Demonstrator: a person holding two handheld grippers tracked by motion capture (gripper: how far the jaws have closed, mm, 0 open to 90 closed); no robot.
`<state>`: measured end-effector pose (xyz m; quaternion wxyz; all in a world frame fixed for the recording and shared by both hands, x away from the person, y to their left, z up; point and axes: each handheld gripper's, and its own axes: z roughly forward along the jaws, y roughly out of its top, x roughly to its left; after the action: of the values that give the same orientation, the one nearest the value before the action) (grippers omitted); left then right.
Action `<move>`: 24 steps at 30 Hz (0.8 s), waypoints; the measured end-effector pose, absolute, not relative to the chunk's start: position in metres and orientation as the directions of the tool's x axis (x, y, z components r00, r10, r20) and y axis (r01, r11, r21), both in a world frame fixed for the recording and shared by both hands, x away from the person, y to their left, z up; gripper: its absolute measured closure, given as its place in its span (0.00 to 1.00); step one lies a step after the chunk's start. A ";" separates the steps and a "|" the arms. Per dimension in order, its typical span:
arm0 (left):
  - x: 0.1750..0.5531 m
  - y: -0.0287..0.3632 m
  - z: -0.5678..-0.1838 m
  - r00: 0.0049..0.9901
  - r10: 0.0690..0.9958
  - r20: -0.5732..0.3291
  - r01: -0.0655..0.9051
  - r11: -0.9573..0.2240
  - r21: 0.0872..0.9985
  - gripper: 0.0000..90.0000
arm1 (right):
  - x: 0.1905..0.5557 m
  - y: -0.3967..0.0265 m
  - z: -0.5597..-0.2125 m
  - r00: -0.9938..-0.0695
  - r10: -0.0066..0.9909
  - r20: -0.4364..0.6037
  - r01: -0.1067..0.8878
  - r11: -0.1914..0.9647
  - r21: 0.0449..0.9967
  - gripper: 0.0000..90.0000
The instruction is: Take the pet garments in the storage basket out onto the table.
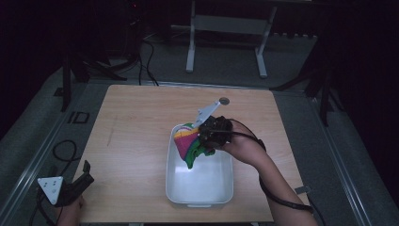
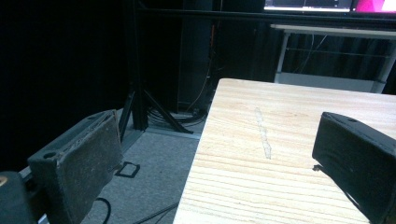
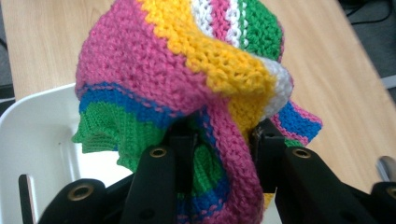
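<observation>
My right tongs pinched a bunched knitted cloth, striped pink, yellow, green, blue and white, and held it over the far end of the white tub that sat near the middle of the worktop. In the right gripper view the cloth bulged up over the two black jaws, which gripped a fold of it between them, with the tub's white wall below and to the left. My left tongs rested at the near left corner of the worktop, spread wide with nothing between them; the left gripper view looked along the bare wood.

I judged the step to be lowering the cloth into the tub. To do it well I would have kept the pinch firm, brought the bundle toward the tub's middle so no hanging corner draped over the rim, and released only once the cloth sat on the bottom.
</observation>
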<state>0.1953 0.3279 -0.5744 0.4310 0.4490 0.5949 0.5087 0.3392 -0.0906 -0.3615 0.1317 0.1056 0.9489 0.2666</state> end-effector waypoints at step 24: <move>0.195 0.328 -0.574 -0.229 0.972 -0.051 0.100 0.075 0.992 0.02 | 0.359 -0.190 -0.323 -0.837 0.478 -0.267 0.264 0.779 0.569 0.76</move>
<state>0.1953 0.3276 -0.5743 0.4280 0.4500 0.5954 0.5097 0.3588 -0.1902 -0.3230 0.2025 0.2015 0.9212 0.2643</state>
